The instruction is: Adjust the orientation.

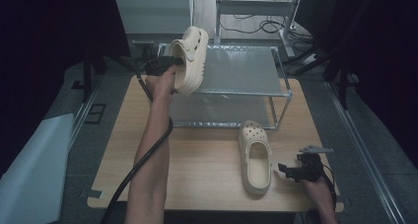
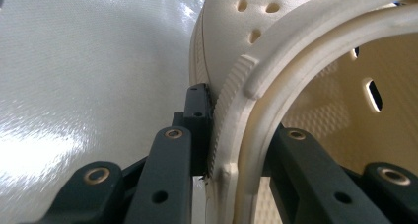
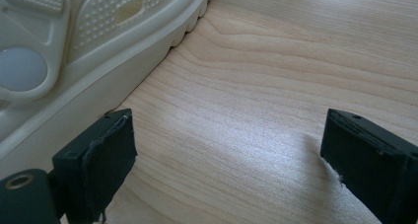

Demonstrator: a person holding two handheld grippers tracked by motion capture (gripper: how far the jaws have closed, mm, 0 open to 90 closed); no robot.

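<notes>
My left gripper (image 1: 172, 62) has its jaws clenched on the rim of a cream clog (image 1: 190, 58), held over the metal rack's (image 1: 246, 91) top shelf. My right gripper (image 1: 291, 170) rests with jaws spread wide beside the second clog (image 1: 255, 157) lying on the table (image 1: 207, 165).

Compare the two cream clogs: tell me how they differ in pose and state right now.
The raised clog is tipped on its side above the metal rack; the table clog lies flat, opening up, on the wooden table. The left gripper clamps the raised clog's rim; the open right gripper sits beside the table clog. Both are cream with holes.
</notes>
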